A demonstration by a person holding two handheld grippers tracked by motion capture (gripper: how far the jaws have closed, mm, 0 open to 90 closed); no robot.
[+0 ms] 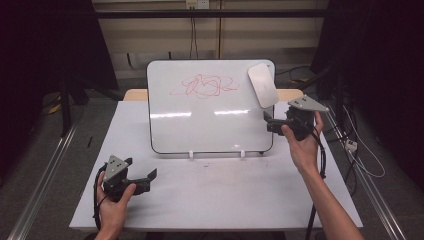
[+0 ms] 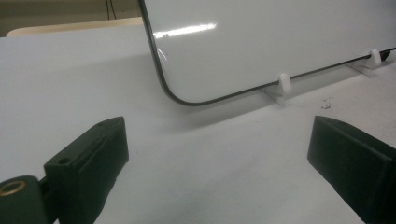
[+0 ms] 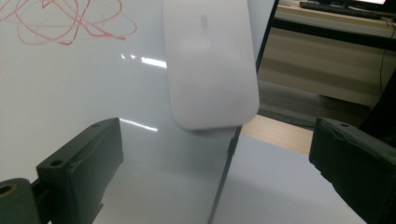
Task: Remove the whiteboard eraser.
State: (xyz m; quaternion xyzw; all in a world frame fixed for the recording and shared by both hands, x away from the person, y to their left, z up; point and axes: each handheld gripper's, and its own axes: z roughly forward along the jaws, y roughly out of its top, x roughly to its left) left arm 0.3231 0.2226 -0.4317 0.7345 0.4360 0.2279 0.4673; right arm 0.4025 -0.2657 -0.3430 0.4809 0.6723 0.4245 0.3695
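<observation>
The white eraser clung to the upper right corner of the whiteboard, overhanging its right edge a little, and in the right gripper view it hung just ahead of and above our spread jaws, not yet between them. To its left the red scribble lay whole across the upper middle of the board, every loop unbroken as far as we could see, so we judged the wiping not yet begun: the eraser had first to be taken, then carried left over the marks. Our right gripper sat just below the eraser at the board's right edge, jaws released and empty, with the board's dark rim running down between them in its own view. That put us, by our reckoning, at the reach, with the grasp and all the rubbing left. Farther out, our left gripper rested on the near left part of the table, well apart from the board and from the scribble, its jaws likewise wide and holding nothing; its view looked along the tabletop to the board's lower left corner and the small white feet propping the board upright. It had no part in the work so far as we could tell.
</observation>
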